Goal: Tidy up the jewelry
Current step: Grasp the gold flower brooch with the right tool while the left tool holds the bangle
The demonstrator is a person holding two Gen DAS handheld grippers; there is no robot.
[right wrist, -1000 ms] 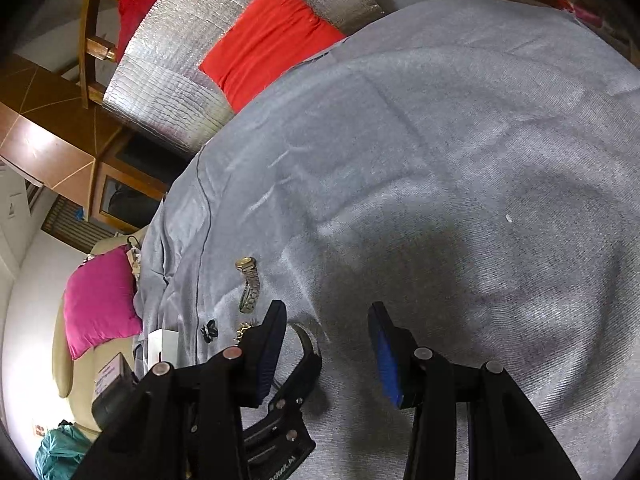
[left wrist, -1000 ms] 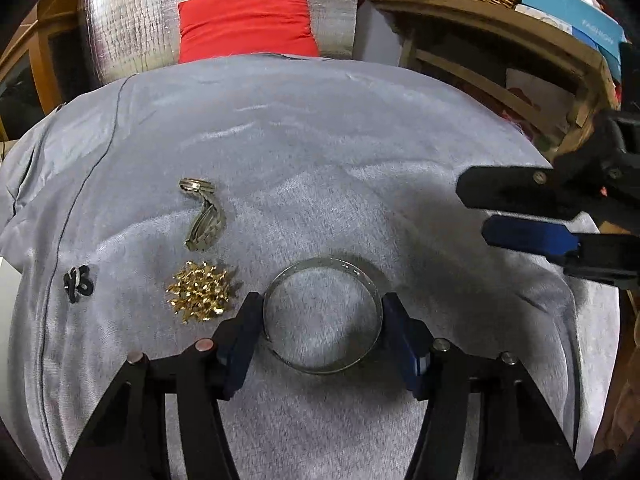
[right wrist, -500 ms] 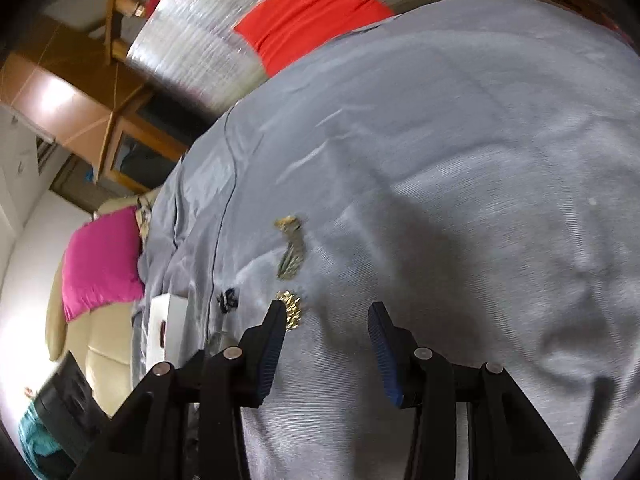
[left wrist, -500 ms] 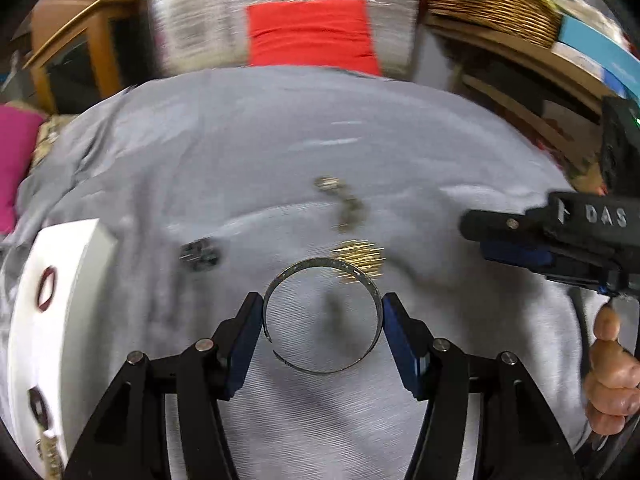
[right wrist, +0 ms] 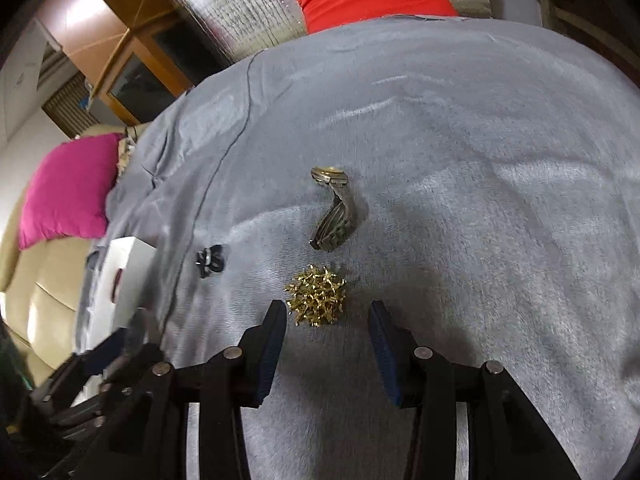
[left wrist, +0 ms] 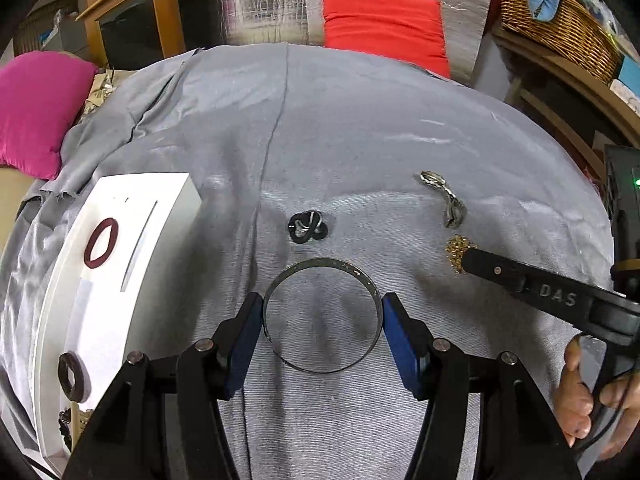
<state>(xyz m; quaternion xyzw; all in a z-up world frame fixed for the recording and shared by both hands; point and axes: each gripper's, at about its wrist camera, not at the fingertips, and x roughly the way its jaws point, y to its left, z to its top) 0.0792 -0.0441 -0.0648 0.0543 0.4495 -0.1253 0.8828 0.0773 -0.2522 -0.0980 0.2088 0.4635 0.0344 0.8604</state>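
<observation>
My left gripper (left wrist: 322, 312) is shut on a thin silver bangle (left wrist: 280, 280), held above the grey cloth (left wrist: 360, 140). A white jewelry box (left wrist: 104, 312) lies at the left with a dark red ring (left wrist: 101, 243) and a black ring (left wrist: 71, 376) on it. A black knotted piece (left wrist: 307, 227), a metal watch (left wrist: 448, 200) and a spiky gold piece (left wrist: 456, 250) lie on the cloth. My right gripper (right wrist: 328, 324) is open, just short of the gold piece (right wrist: 316, 300), with the watch (right wrist: 334, 216) beyond; its finger (left wrist: 500, 270) partly covers the gold piece in the left view.
A red cushion (left wrist: 384, 28) and silver padding stand at the back. A pink cushion (left wrist: 36, 112) lies at the left. A wicker basket (left wrist: 560, 20) sits on a wooden shelf at the right. The black piece (right wrist: 210, 260) and the box (right wrist: 120, 284) show left in the right view.
My left gripper has lifted the bangle and swung left toward the white box. My right gripper has moved down and in toward the gold piece, which now sits between its fingertips.
</observation>
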